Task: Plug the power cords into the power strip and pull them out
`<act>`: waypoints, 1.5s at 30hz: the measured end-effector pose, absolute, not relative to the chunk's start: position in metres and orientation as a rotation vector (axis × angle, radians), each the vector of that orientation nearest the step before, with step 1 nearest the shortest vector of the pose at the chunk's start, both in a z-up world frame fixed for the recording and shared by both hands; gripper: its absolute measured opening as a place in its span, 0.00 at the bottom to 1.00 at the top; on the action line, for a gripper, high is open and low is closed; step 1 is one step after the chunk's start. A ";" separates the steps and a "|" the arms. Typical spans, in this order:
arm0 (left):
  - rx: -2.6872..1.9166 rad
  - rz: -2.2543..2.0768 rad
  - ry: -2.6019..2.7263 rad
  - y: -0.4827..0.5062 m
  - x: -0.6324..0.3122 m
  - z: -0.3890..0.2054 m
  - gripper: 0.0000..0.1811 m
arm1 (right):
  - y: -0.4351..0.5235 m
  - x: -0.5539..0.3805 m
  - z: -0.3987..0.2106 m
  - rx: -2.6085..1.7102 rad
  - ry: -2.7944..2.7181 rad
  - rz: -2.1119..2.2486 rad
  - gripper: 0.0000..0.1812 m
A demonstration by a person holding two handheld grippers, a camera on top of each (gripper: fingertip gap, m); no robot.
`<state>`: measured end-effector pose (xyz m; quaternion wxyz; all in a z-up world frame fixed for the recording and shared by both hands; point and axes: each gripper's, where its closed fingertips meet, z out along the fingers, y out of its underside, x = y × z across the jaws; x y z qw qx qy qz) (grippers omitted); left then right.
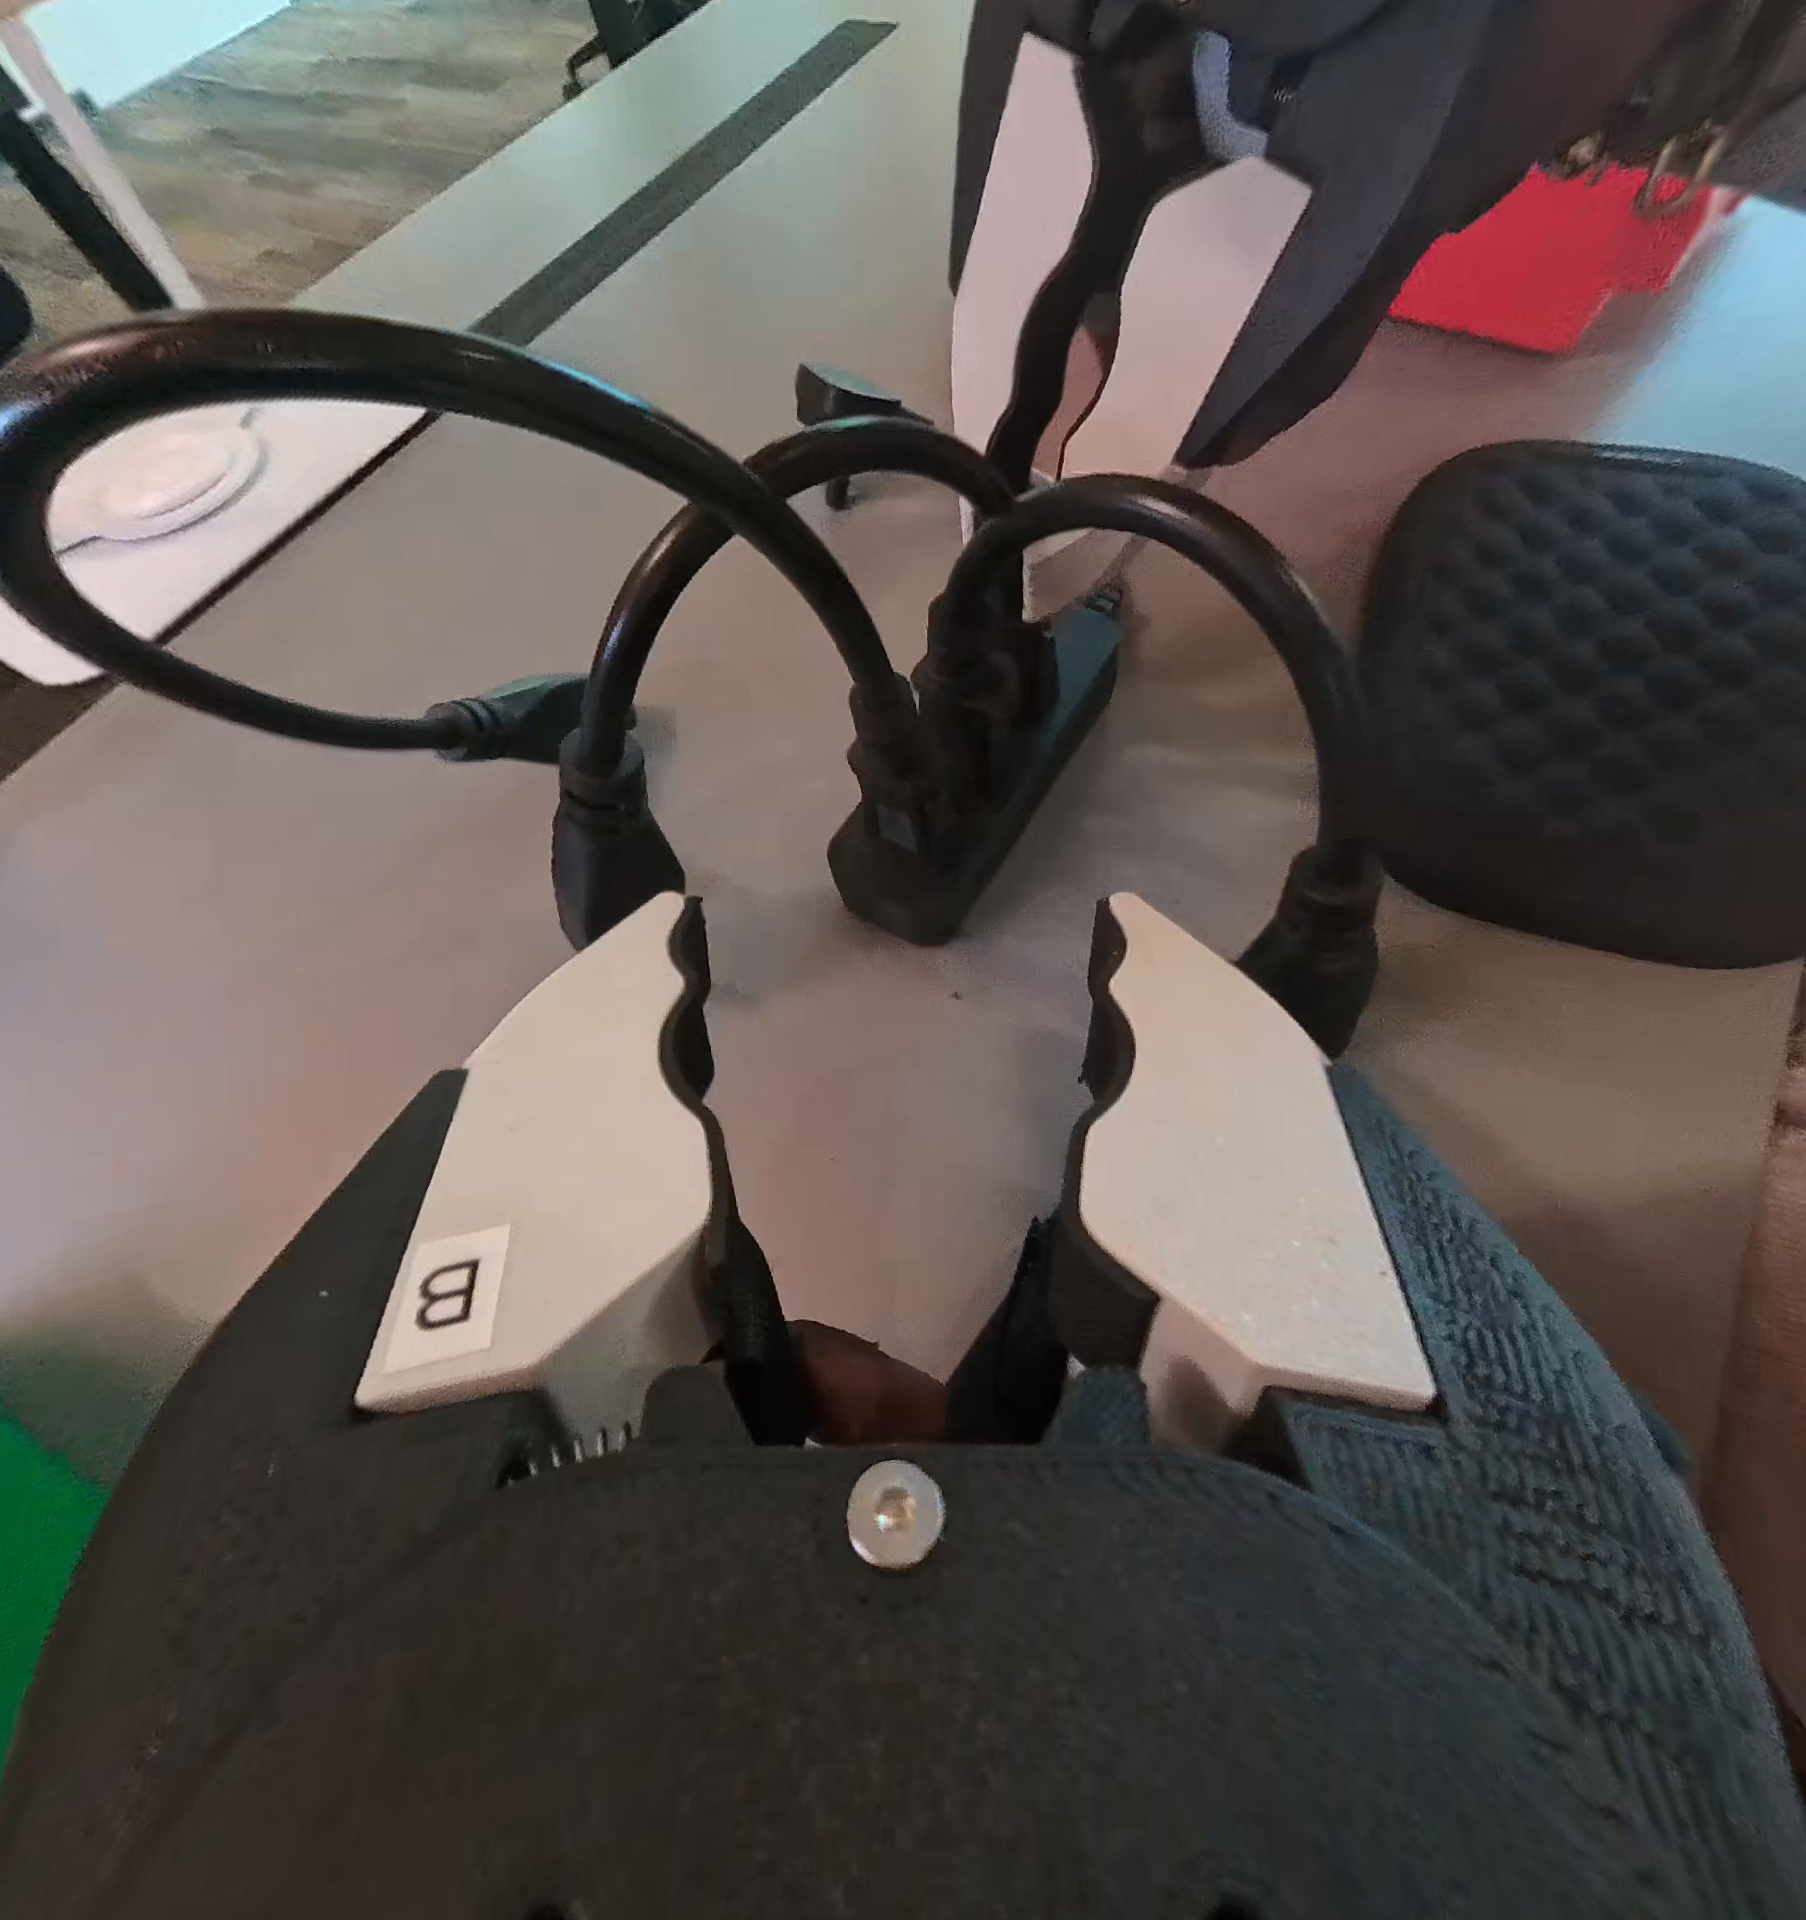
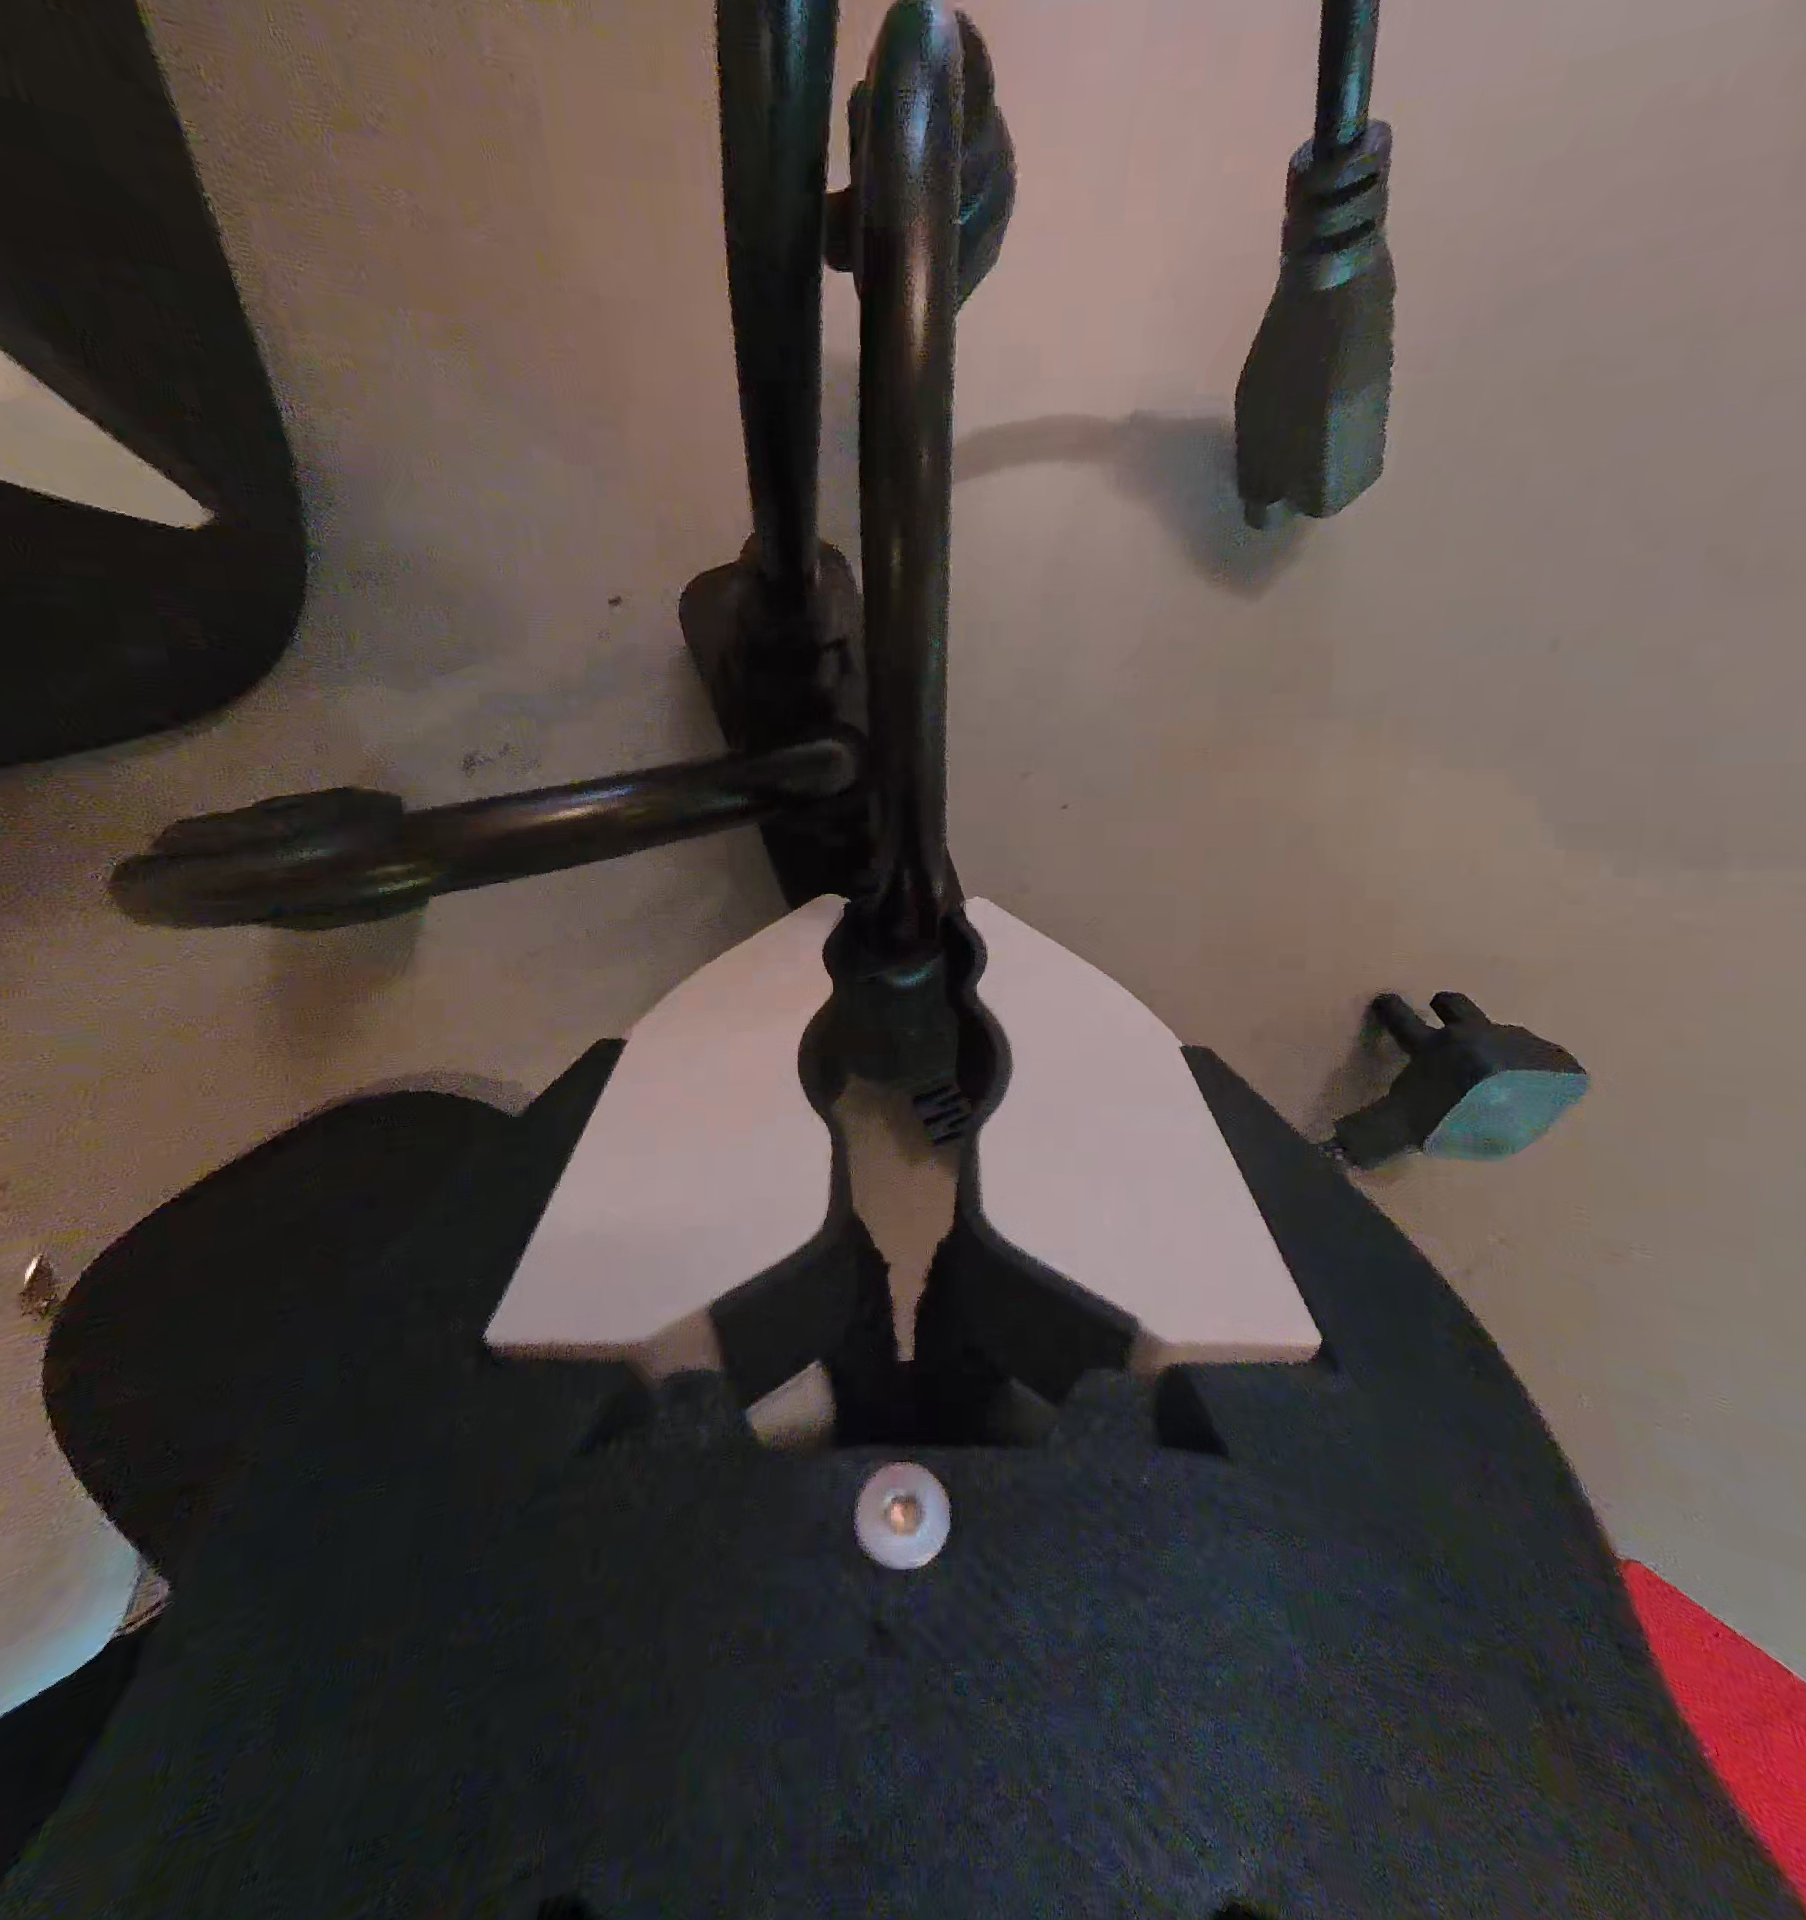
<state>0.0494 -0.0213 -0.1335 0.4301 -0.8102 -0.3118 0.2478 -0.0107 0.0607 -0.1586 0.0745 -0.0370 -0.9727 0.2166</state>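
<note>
Fingers of the right gripper (image 2: 901, 925) clamp a cord plug (image 2: 904, 997); left gripper (image 1: 894, 920) gapes before the power strip (image 1: 982, 790).

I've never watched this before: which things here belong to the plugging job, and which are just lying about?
For the job:
- power strip
- black cords looping from it
- left gripper, open
- right gripper, shut on a cord's plug

Just lying about:
- black cushion
- red box
- white round dish
</note>
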 end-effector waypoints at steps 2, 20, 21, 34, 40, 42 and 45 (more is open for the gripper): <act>-2.052 0.647 -0.806 -0.026 0.048 -0.135 0.39 | 0.057 -0.019 -0.158 -0.145 -2.898 0.657 0.09; -2.056 0.720 -0.902 -0.030 0.042 -0.101 0.54 | 0.058 -0.019 -0.115 -0.175 -2.855 0.836 0.47; -2.057 0.703 -0.899 -0.028 0.044 -0.097 0.57 | 0.063 -0.013 -0.106 -0.162 -2.856 0.862 0.50; -2.126 0.593 -0.758 0.004 0.065 -0.079 0.00 | 0.099 0.038 -0.053 0.056 -2.782 1.081 0.00; -2.152 0.634 -0.757 0.002 0.076 -0.071 0.18 | 0.158 0.034 -0.022 -0.113 -2.651 1.065 0.24; -2.142 0.649 -0.767 0.001 0.078 -0.068 0.31 | 0.187 0.026 -0.021 -0.230 -2.621 1.022 0.39; -2.128 0.628 -0.801 -0.001 0.080 -0.070 0.49 | 0.233 0.015 -0.014 -0.417 -2.525 1.004 0.53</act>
